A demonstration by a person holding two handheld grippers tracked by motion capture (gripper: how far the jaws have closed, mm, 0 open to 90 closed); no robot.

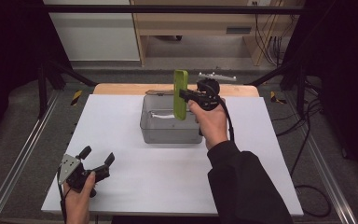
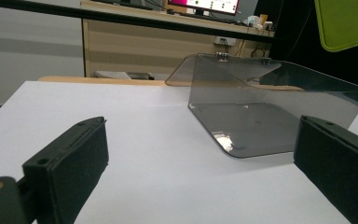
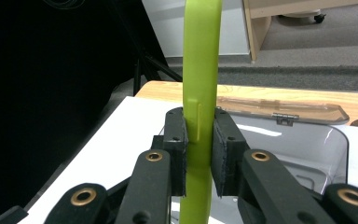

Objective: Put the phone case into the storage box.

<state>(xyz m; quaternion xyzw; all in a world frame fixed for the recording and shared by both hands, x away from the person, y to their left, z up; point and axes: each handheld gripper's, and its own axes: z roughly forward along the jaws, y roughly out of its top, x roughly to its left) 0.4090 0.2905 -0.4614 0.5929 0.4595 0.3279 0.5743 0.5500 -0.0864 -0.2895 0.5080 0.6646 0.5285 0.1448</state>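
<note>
Lime-green plastic, flat and thin with rounded corners, is what the board (image 1: 181, 94) is made of; it is held upright on edge above the box (image 1: 168, 131), clamped at its side by the right gripper (image 1: 186, 96). In the right gripper view the board (image 3: 199, 93) is seen edge-on between the two black pads (image 3: 223, 154), which are pressed against both its faces, and a small moulded notch is picked out on its edge. From the high view the broad face is made out, as is the left gripper (image 1: 98, 157), rested on the white table (image 1: 121, 116) near its front corner with jaws spread apart. In the left gripper view the smoky clear box (image 2: 270, 112) is shown with its hinged lid (image 2: 214, 67) thrown back, and a corner of the board (image 2: 345, 23) is caught overhead.
</note>
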